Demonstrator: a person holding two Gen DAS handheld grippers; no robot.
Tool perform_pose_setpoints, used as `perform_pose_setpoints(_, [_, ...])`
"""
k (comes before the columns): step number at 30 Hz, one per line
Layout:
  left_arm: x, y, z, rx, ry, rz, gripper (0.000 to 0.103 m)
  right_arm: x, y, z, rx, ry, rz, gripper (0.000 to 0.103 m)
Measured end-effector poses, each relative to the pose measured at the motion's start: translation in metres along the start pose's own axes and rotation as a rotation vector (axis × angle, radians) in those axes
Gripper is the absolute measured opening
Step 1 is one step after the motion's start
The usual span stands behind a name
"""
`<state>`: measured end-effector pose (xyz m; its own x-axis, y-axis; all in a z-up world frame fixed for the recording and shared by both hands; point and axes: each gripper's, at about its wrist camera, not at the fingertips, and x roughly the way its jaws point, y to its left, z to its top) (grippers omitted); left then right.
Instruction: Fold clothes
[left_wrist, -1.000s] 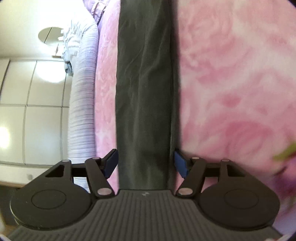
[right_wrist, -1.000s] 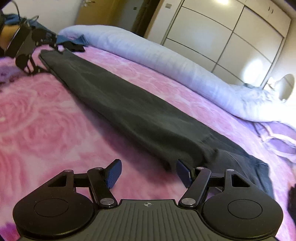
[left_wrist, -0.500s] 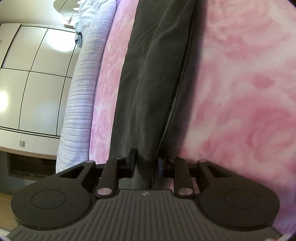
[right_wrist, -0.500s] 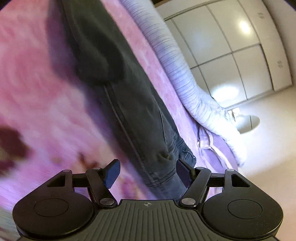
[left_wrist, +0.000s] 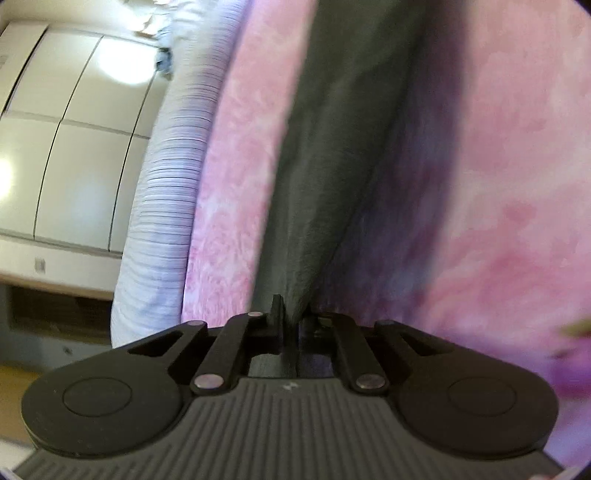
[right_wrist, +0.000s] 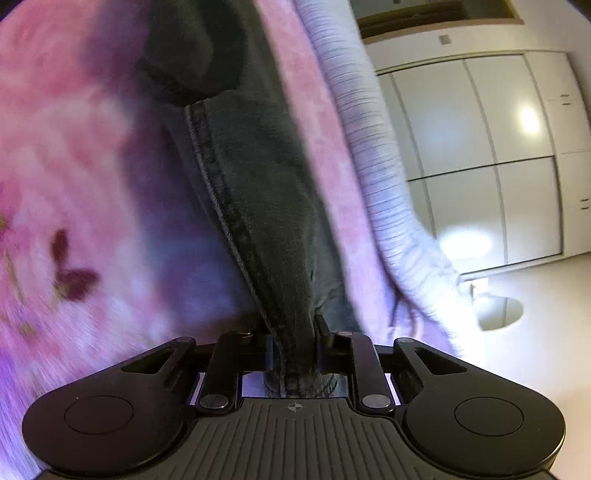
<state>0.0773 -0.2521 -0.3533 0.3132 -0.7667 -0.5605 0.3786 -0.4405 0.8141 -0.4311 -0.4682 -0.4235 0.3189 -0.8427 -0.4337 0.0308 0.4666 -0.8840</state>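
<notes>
Starting with the left wrist view, the left gripper (left_wrist: 291, 325) is clenched on a narrow fold of the dark trousers (left_wrist: 325, 147), pads pinching the cloth at the bottom centre of the frame. From there the garment runs up the middle of the picture across the pink floral bedspread (left_wrist: 498, 184), lifted slightly near the jaws, judging by the shadow on its right side, though the blur makes that uncertain. A pale ribbed bolster (left_wrist: 173, 184) lies along the left, with white wardrobe doors (left_wrist: 74, 147) beyond.

In the right wrist view, the right gripper (right_wrist: 297, 354) is closing its jaws on the thicker end of the trousers (right_wrist: 258, 184), where a double-stitched seam bunches between the pads. The cloth stretches up toward the upper left of the frame, the bedspread (right_wrist: 74, 166) lying to its left.

The fabric looks like soft, fairly heavy denim: it will drape and sag between the two grips instead of holding shape, and it should not slip readily. Seams and hems seem the surest places to hold, since they are stiffer and thicker.
</notes>
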Motion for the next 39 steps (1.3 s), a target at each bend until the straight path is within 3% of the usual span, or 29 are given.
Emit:
perform_pose_setpoints(4, [-0.083, -0.012, 0.007, -0.044, -0.034, -0.085, 0.006, -0.021, -0.03, -0.024, -0.018, 0.006, 0.016, 0.016])
perform_pose_setpoints(7, [-0.14, -0.05, 0.011, -0.048, -0.035, -0.153, 0.007, -0.038, -0.032, -0.043, -0.029, 0.016, 0.083, 0.017])
perform_pose_setpoints(9, [-0.161, -0.085, 0.016, -0.024, -0.019, -0.18, 0.01, -0.042, -0.018, -0.052, -0.036, 0.038, 0.121, 0.019])
perform_pose_setpoints(11, [-0.169, -0.116, 0.013, 0.007, 0.027, -0.182, 0.014, -0.043, -0.002, -0.061, -0.036, 0.072, 0.149, 0.028])
perform_pose_setpoints(13, [-0.178, -0.133, 0.004, 0.009, 0.081, -0.183, 0.016, -0.049, 0.008, -0.064, 0.004, 0.125, 0.13, 0.034])
perform_pose_setpoints(17, [-0.206, -0.129, -0.016, -0.109, 0.128, -0.168, 0.016, -0.093, 0.006, -0.063, 0.222, 0.175, 0.044, 0.042])
perform_pose_setpoints(19, [-0.224, -0.119, -0.013, -0.178, 0.082, -0.155, 0.016, -0.123, 0.005, -0.058, 0.381, 0.153, 0.041, 0.055])
perform_pose_setpoints(22, [-0.241, -0.114, 0.008, -0.201, -0.01, -0.141, 0.018, -0.165, 0.011, -0.051, 0.618, 0.088, 0.063, 0.061])
perform_pose_setpoints(25, [-0.232, -0.105, 0.044, -0.187, -0.114, -0.153, 0.029, -0.183, 0.013, -0.018, 0.841, 0.019, 0.119, 0.061])
perform_pose_setpoints(29, [-0.195, -0.078, 0.079, -0.228, -0.192, -0.2, 0.032, -0.204, 0.009, 0.031, 0.944, -0.081, 0.192, 0.061])
perform_pose_setpoints(34, [-0.123, -0.032, 0.08, -0.413, -0.172, -0.295, 0.033, -0.177, -0.031, 0.076, 0.788, -0.211, 0.309, 0.061])
perform_pose_setpoints(39, [-0.05, 0.0, 0.053, -0.584, -0.104, -0.447, 0.034, -0.099, -0.05, 0.129, 0.507, -0.266, 0.466, 0.061])
